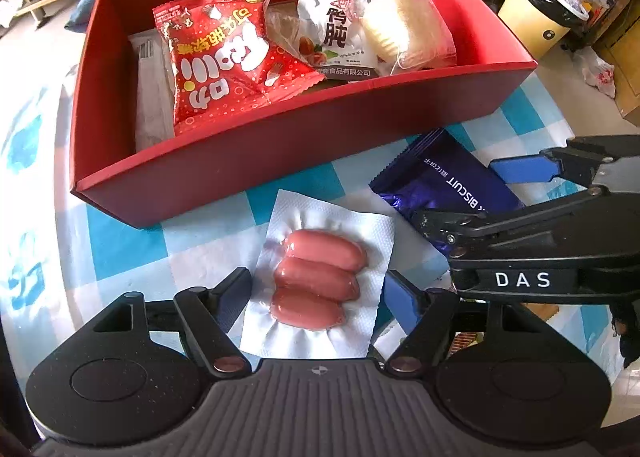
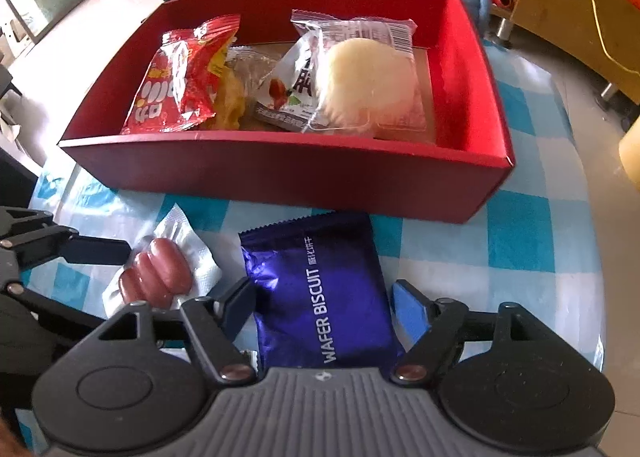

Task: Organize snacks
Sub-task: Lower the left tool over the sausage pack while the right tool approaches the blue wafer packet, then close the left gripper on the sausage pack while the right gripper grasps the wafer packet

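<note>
Left gripper (image 1: 317, 279): pointed steeply down, jaws apart, straddled the sausage pack (image 1: 320, 257) at its 9 and 3 o'clock edges. Looked like no squeeze on the wrapper, though the 9 o'clock finger sat right against its edge. Lay flat on the checked cloth (image 1: 120, 249), that pack, three pink sausages side by side.

Right gripper (image 2: 322, 288): same story, tilted down with jaws spread around the purple biscuit pack (image 2: 316, 277). Showed a sliver of cloth between the blue pad at 3 o'clock and the foil, so gripped nothing. Rested flat on the cloth too, the biscuit pack, at 2 o'clock from the sausages and close beside them.

Red box (image 1: 260, 161): sat at 12 o'clock from both packs, near wall just beyond the biscuit pack's top edge. Held a red packet (image 1: 220, 57) toward 9 o'clock, a white pouch (image 1: 332, 37) mid-box, and a wrapped pale cake (image 1: 392, 29) toward 3 o'clock, overlapping the pouch.
</note>
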### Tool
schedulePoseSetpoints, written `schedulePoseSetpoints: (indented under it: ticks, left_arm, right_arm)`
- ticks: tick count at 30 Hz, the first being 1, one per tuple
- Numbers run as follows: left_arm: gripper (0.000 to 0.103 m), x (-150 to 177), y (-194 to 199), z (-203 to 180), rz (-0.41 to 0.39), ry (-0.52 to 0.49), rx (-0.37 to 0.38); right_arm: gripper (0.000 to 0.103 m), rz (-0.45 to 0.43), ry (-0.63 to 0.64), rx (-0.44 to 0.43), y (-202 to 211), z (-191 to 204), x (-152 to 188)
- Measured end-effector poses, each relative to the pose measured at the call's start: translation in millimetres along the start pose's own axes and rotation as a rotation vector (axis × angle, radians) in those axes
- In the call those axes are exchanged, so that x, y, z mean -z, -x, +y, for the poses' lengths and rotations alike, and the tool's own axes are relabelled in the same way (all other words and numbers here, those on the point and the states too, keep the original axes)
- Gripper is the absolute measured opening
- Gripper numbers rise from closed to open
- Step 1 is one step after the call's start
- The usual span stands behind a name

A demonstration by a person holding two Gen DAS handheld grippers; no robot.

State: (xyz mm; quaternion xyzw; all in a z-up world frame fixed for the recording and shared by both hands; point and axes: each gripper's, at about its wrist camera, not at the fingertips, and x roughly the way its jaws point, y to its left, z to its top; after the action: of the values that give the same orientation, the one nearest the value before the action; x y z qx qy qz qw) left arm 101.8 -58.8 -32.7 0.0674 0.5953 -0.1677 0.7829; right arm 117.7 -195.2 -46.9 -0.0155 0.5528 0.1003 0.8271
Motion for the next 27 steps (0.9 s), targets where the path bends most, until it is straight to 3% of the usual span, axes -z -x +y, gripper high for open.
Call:
schedulePoseSetpoints:
  ticks: [5, 10, 11, 15, 19, 24, 27]
  left_arm:
    - [0.082, 0.6, -2.8, -5.0, -0.004, -0.025, -0.018]
    - [0.09, 7.8, -10.0, -7.6, -0.01, -0.05, -0.074]
    - [0.091, 7.9, -10.4, -6.2, -0.011, -0.04, -0.073]
    - [0.092, 5.0, -12.4, -4.1, -0.004, -0.017, -0.074]
    - [0.093, 1.2, -15.2, -4.2, 0.002, -0.009, -0.069]
    - [0.095, -8.2, -15.0, 2.3, -0.002, -0.005, -0.069]
    - [0.091, -9.5, -14.4, -1.8, -0.014, -0.006, -0.072]
  right_arm:
    - [0.082, -0.011, -0.007, -0.027, -2.5, -3.3, 0.5]
    - [0.102, -0.02, -0.004, -0.026, -8.6, -1.1, 3.8]
    - [0.102, -0.02, -0.006, -0.01, -9.6, -1.2, 4.0]
    - [0.091, -0.022, 0.026, 0.057, -8.1, 3.6, 4.7]
    - [0.065, -0.052, 0.041, 0.041, 1.7, 2.8, 7.9]
    - [0.063, -0.067, 0.02, 0.04, 5.5, -0.2, 8.7]
    - [0.062, -0.082, 0.012, 0.041, 11.2, -0.3, 7.3]
